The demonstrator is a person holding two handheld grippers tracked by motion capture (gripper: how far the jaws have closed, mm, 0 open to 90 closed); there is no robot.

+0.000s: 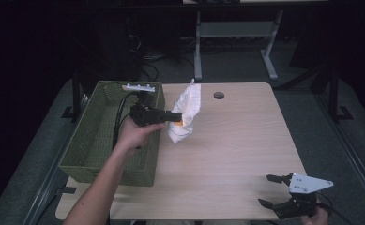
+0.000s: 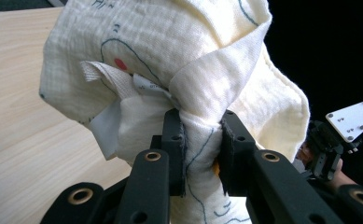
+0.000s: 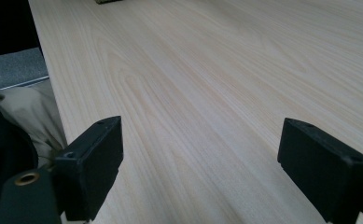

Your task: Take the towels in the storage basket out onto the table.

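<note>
Cream cloth (image 2: 179, 51), bunched, blue line print

A lab or test room: a bare wooden surface (image 1: 236, 140), grey carpet, dark surroundings, cables (image 1: 147, 61) and desk frames (image 1: 236, 33) behind.

We see black grippers with brass-ringed screw holes. The left gripper (image 2: 202, 154) trails black cables over the green basket (image 1: 95, 154). The right gripper (image 1: 273, 190) wears a grey three-cornered plate with small screws. Our forearms are bare.
</note>
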